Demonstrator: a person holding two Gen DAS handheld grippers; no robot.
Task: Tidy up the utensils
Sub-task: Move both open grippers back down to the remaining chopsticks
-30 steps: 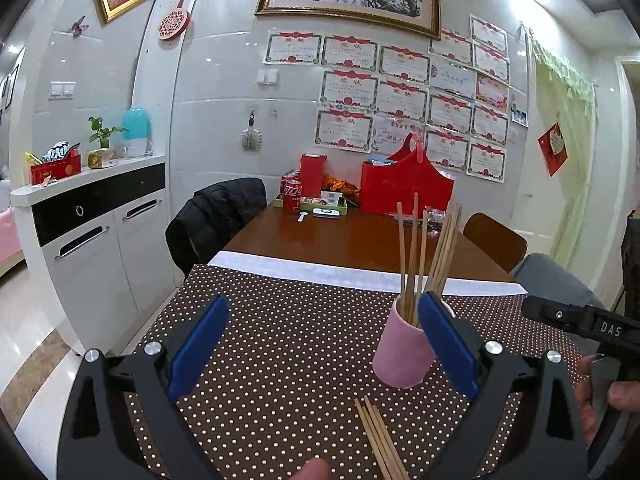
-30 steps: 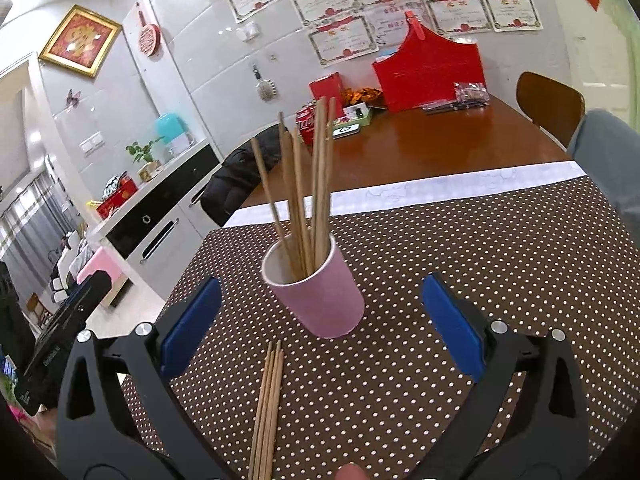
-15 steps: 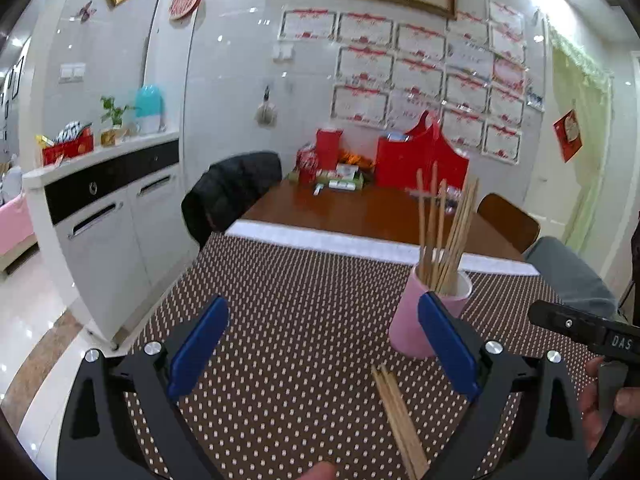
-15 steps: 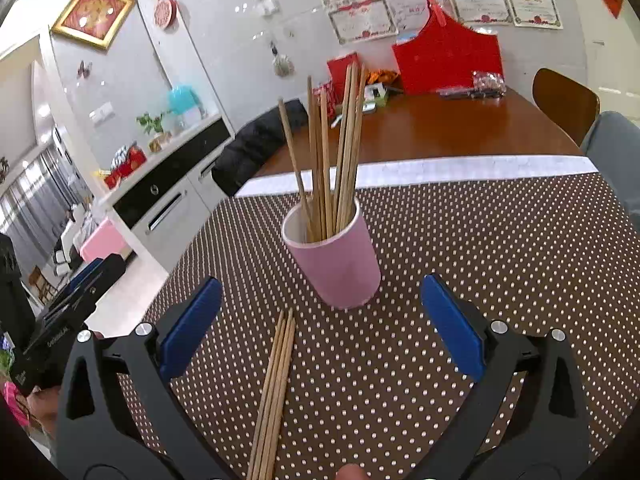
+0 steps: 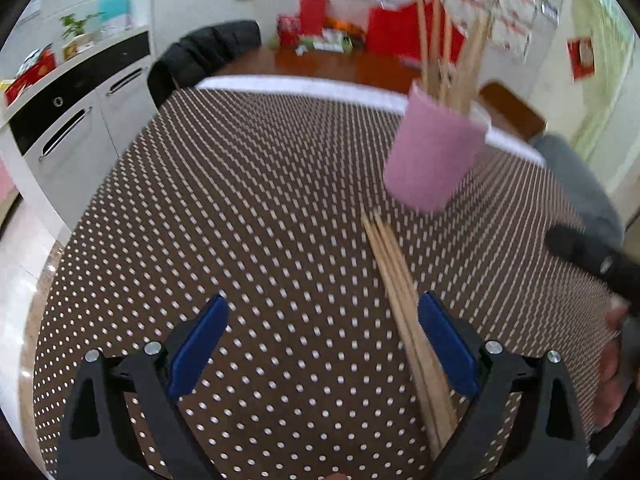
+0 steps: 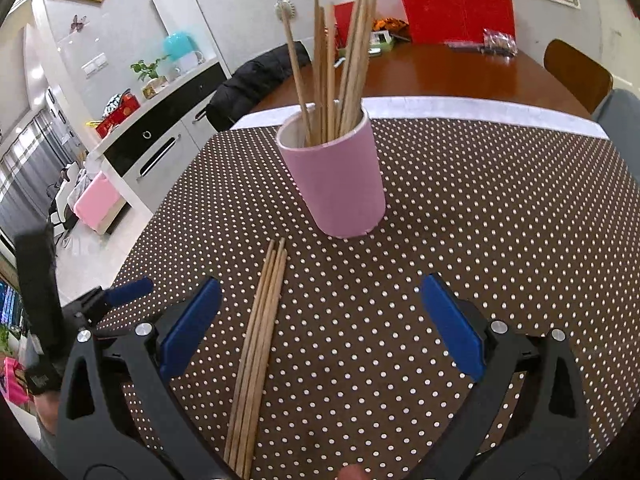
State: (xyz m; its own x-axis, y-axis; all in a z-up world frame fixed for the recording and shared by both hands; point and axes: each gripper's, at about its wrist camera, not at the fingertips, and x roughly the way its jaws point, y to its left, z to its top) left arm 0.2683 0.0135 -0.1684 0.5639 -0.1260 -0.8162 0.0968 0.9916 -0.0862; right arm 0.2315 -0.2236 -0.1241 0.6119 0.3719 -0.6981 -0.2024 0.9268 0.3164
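Both tongs are released, their blue pads far apart, and neither one grasps anything. Left tongs (image 5: 322, 344) hang low over the dotted cloth (image 5: 240, 200) that covers the bench; its view is blurred. Right tongs (image 6: 320, 324) hang over the same cloth (image 6: 500, 220), a little to the other side.

Nearest to the tongs lies a small bundle of loose chopsticks (image 6: 258, 344), flat on the cloth and close together. In the right view the bundle lies between the pads, nearer to the left pad (image 6: 190, 326). In the left view the same chopsticks (image 5: 404, 308) pass just beside the right pad (image 5: 448, 350); if they touch it I cannot tell.

Just beyond the far tips of the bundle stands a pink cup (image 6: 334, 176), upright on the cloth. Between the tips and the cup's foot is a small gap. More chopsticks stand inside it (image 6: 336, 68), leaning in different directions. In the left view the cup (image 5: 434, 152) is to the right of centre.

Behind the cup the cloth ends with a white border (image 6: 480, 110), and then comes bare brown wood (image 6: 440, 74). At the far end rests a red bag (image 6: 460, 8).
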